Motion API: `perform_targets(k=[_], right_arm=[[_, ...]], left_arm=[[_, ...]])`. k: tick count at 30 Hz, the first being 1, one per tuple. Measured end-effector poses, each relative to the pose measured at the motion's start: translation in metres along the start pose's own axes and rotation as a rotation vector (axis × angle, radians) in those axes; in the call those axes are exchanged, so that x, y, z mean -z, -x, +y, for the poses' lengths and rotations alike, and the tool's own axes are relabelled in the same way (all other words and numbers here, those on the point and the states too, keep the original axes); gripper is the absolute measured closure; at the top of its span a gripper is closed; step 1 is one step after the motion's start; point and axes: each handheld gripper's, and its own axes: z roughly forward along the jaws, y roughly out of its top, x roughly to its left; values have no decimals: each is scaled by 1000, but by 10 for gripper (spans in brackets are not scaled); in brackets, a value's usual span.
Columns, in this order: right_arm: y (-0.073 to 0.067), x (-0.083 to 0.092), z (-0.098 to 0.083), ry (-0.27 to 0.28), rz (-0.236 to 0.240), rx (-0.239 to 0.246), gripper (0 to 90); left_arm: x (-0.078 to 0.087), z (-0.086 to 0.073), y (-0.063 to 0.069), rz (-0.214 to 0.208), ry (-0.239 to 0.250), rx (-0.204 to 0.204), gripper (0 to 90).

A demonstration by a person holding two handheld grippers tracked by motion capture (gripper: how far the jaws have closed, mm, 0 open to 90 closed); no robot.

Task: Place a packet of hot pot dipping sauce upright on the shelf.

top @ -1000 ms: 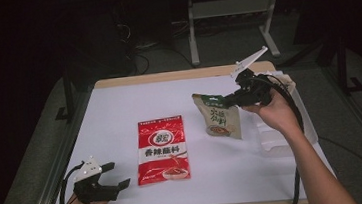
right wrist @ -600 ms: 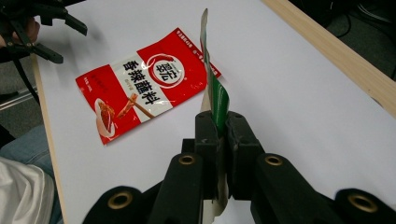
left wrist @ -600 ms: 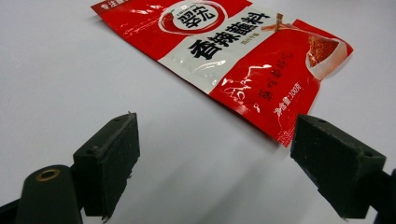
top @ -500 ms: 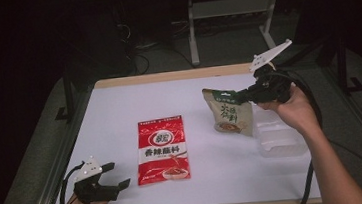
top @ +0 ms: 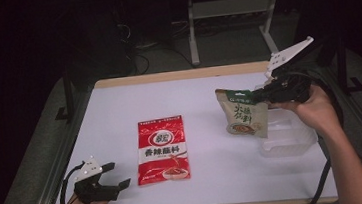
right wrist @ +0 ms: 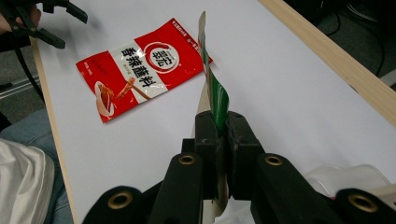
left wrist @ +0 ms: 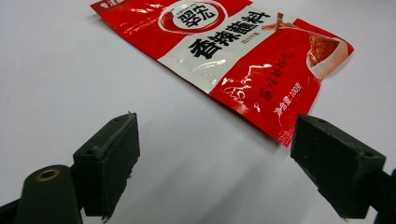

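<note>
Jaws on the right gripper [top: 260, 96] are clamped tight on the top edge of the green pouch [top: 243, 118], which hangs in the air over the clear plastic tray [top: 287, 139]. Left gripper [top: 117, 175] sits at the near tabletop [top: 204, 100] corner, jaws wide open and empty, just beside the red seasoning packet [top: 162, 149] lying flat mid-tabletop.

We look down from above the surface's [top: 120, 118] near edge; each gripper camera sits close behind its fingers, and all three views share the red packet [top: 163, 149].
</note>
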Motion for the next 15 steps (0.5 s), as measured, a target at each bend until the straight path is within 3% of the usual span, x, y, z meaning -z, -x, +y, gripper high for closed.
perform_targets(k=[15], right_arm=[[5, 34, -27, 10, -41, -17, 843]], left_arm=[[0, 0, 0, 0, 0, 1, 155]])
